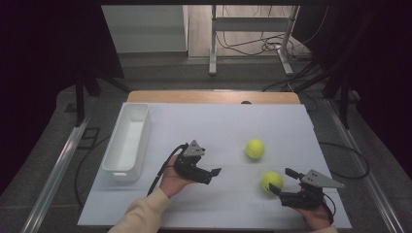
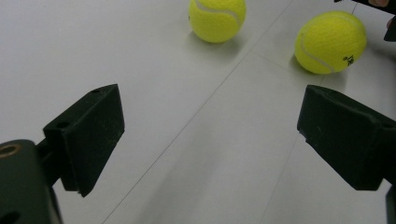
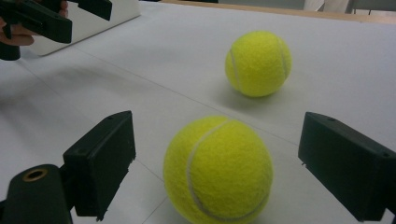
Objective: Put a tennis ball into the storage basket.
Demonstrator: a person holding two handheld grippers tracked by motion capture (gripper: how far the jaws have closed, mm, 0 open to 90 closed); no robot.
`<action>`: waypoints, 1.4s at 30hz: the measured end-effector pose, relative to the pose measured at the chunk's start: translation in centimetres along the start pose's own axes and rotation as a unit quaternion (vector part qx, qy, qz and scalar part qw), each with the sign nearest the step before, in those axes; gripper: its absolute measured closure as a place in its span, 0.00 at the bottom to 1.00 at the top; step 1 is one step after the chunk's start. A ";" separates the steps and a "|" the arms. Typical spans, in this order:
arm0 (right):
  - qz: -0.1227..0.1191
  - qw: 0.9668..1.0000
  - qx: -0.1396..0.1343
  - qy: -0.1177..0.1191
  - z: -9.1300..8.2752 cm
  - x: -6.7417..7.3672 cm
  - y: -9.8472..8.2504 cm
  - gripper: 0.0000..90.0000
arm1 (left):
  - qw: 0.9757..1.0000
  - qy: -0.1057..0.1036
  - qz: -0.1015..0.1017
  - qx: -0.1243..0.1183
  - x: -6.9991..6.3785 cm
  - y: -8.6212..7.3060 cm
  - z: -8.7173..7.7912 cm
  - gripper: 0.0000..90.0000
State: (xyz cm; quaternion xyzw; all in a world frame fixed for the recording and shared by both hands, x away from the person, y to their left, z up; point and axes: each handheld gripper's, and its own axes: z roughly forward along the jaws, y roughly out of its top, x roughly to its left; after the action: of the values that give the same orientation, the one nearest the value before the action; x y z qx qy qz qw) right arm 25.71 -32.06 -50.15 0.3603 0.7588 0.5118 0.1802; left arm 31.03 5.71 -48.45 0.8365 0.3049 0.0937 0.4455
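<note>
Right gripper (image 1: pixel 280 181) sits near the front right corner of the white tabletop (image 1: pixel 218 121), its jaws spread wide and lying to either side of the nearer tennis ball (image 1: pixel 272 181), which rests on the surface between them; in the right gripper view that ball (image 3: pixel 218 169) lies in the gap with clear space on both sides, touched by neither jaw. A second tennis ball (image 1: pixel 255 148) rests a little farther toward the back edge, apart from the first and untouched; it appears beyond the nearer one in the right gripper view (image 3: pixel 258 63). Left gripper (image 1: pixel 211 174) hovers near the middle of the front half of the tabletop, held in a hand (image 1: pixel 172 180) with a cream sleeve (image 1: pixel 141 216), its jaws also apart and holding nothing, pointed toward the two balls. In the left gripper view both balls lie ahead of the open jaws, well clear of them. A white bin (image 1: pixel 127 141) stands along the left edge of the tabletop, well apart from the balls.
</note>
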 end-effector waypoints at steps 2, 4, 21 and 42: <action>0.000 1.000 -0.001 -0.001 0.0 0.0 0.0 0.13 | 1.000 0.000 0.000 0.000 0.0 0.1 0.2 0.09; 0.000 1.000 -0.002 0.000 0.0 0.0 0.0 0.13 | 1.000 0.000 -0.001 0.000 0.0 0.2 0.3 0.09; 0.000 1.000 0.000 -0.001 0.0 0.0 0.0 0.13 | 1.000 -0.015 0.002 0.005 -0.1 1.7 2.4 0.09; -0.003 1.000 0.000 -0.001 0.0 0.1 0.0 0.13 | 1.000 -0.024 0.008 0.016 -0.5 3.7 4.9 0.09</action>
State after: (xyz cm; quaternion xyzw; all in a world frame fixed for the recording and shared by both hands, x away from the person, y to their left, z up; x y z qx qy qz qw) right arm 25.64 -32.05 -50.16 0.3589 0.7594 0.5110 0.1827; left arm 34.36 0.52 -48.26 0.8477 0.2894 0.0724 0.4388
